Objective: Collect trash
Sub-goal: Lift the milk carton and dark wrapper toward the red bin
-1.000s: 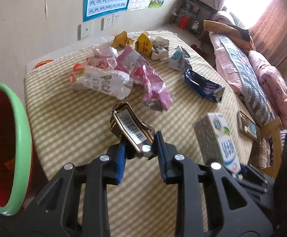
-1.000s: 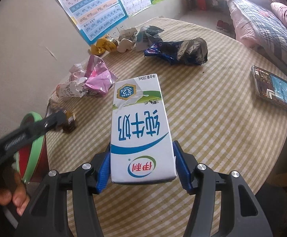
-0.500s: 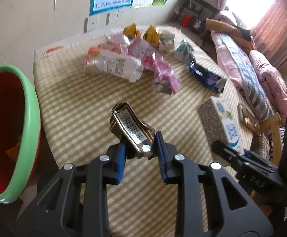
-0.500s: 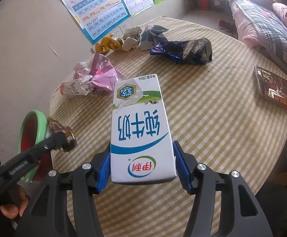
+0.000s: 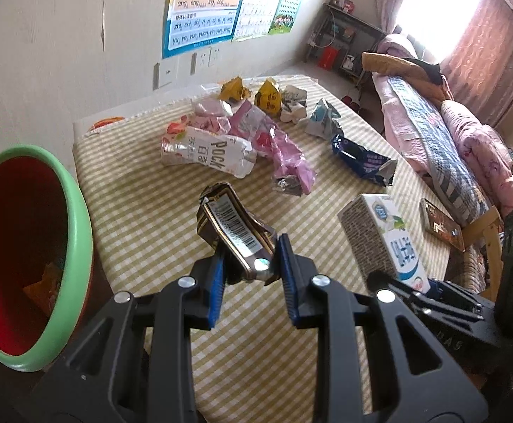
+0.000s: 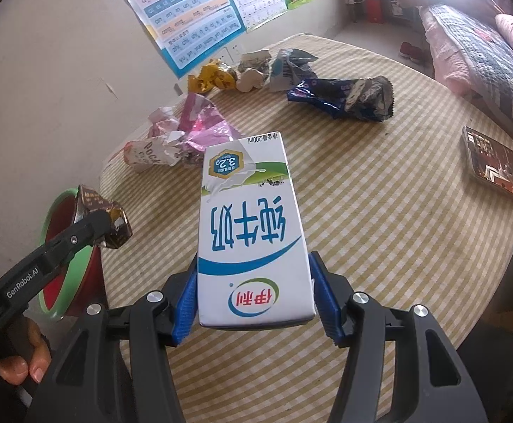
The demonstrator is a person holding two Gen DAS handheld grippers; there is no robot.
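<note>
Crinkled foil wrapper (image 5: 233, 227) — boxy carton (image 6: 252, 236)

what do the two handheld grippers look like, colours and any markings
Both are alike: the left gripper and the right gripper have black plastic skeleton-frame fingers with triangular cut-outs, silver round screw heads at the joints, and ribbed blue pads on the inner faces. White lettering "GenRobot.AI" runs along the side of the left gripper's finger, seen from the right wrist view. No cables show.
</note>
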